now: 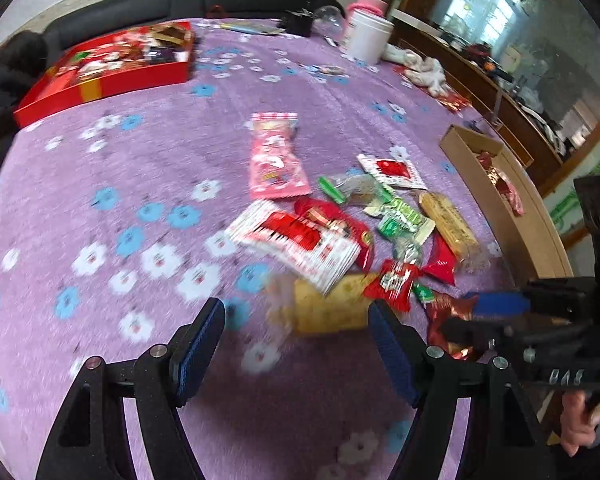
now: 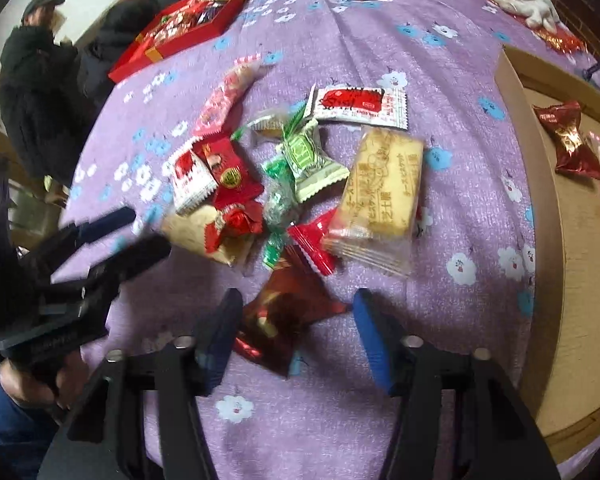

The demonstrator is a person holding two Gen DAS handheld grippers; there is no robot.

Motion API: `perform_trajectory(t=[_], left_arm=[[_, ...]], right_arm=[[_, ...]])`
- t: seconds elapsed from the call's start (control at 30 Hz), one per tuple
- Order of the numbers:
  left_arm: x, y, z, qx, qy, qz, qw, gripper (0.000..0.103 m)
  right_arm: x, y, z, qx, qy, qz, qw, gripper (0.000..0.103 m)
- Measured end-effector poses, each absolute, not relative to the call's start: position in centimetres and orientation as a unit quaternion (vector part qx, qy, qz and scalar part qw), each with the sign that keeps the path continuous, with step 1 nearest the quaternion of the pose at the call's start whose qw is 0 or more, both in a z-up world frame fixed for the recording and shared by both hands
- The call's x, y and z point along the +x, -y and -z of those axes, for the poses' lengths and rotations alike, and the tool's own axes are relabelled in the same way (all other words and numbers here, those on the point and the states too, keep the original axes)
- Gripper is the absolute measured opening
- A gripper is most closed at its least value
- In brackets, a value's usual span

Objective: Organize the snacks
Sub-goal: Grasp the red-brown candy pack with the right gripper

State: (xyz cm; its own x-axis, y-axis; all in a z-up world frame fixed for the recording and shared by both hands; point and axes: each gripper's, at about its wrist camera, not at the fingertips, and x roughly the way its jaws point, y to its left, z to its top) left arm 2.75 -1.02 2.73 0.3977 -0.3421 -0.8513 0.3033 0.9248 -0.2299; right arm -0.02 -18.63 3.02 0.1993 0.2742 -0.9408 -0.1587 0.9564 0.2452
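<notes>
We are looking into what seems to be a home's living room. A purple flowered cloth (image 1: 148, 184) is covering the table, a dark sofa (image 1: 188, 0) is running along the far wall, and daylight is coming through a window (image 1: 480, 4) on the right. We are seeing a long wooden sideboard (image 1: 496, 100) crowded with household clutter, a white canister (image 1: 367, 40) and a pink flask (image 1: 366, 2) standing at the table's far end, and a red gift box (image 1: 100, 76) of sweets lying open.
</notes>
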Motion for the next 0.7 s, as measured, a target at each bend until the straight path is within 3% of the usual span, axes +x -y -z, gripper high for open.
perform_trajectory(t=[0.07, 0.27, 0.53, 0.7], left_arm=[[3.6, 1.3, -2.2, -0.016, -0.514, 0.197, 0.835, 0.077], [3.6, 3.1, -1.9, 0.013, -0.510, 0.246, 0.824, 0.081], [-2.3, 4.4, -2.7, 0.020, -0.526, 0.330, 0.784, 0.082], [-2.5, 4.3, -3.9, 0.045, -0.494, 0.298, 0.816, 0.082]], right_arm=[[-0.5, 18.9, -3.3, 0.038, -0.612, -0.137, 0.778, 0.033], [-1.2, 20.8, -3.7, 0.062, -0.604, -0.129, 0.784, 0.032], [-1.6, 22.4, -3.8, 0.080, -0.604, -0.119, 0.784, 0.032], [-1.5, 22.9, -3.6, 0.088, -0.605, -0.114, 0.783, 0.032]])
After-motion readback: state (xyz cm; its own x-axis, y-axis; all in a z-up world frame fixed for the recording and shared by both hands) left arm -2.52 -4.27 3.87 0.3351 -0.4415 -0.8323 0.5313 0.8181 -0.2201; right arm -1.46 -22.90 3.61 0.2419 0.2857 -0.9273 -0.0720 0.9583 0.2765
